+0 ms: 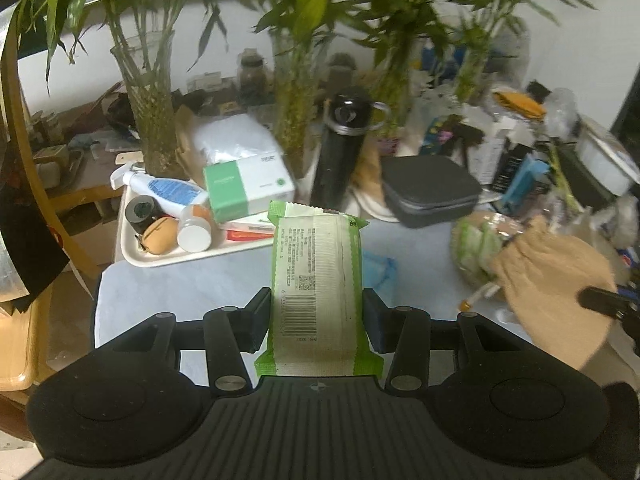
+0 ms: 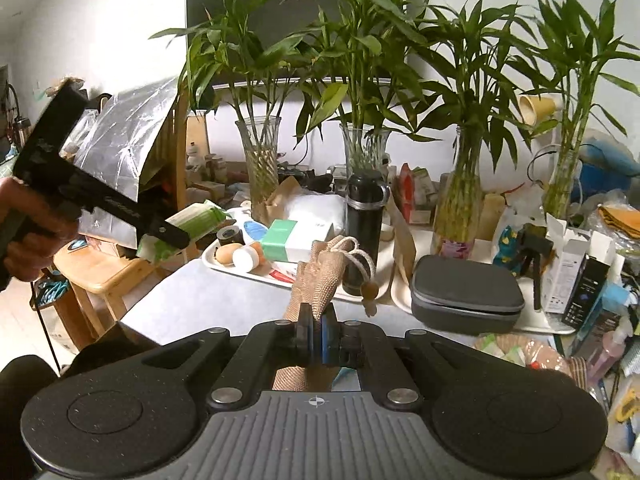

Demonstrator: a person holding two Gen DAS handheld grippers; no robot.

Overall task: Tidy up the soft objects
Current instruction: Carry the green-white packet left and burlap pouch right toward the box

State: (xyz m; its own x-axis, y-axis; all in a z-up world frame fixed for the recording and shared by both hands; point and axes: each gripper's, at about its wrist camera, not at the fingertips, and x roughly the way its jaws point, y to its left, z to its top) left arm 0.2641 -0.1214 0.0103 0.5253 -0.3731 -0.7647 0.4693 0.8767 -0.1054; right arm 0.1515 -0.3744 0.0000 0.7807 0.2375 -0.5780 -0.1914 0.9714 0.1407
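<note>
My left gripper (image 1: 316, 316) is shut on a green and white tissue pack (image 1: 316, 272), held lengthwise above the pale blue table (image 1: 192, 284). In the right wrist view that same left gripper (image 2: 172, 236) hangs at the left in a person's hand (image 2: 28, 224), with the tissue pack (image 2: 196, 216) between its jaws. My right gripper (image 2: 318, 328) is shut on a tan drawstring pouch (image 2: 324, 276), whose cord and wooden bead (image 2: 369, 290) dangle to the right. The tan pouch (image 1: 556, 284) shows at the right in the left wrist view, with the right gripper (image 1: 604, 302) dark at its edge.
A white tray (image 1: 132, 248) holds bottles, a green box (image 1: 248, 190) and a small round purse. Behind stand a black flask (image 1: 340, 148), a grey zip case (image 1: 430, 190) and glass vases of bamboo (image 2: 262, 164). More tissue packs in a mesh bag (image 1: 480, 244) lie at the right.
</note>
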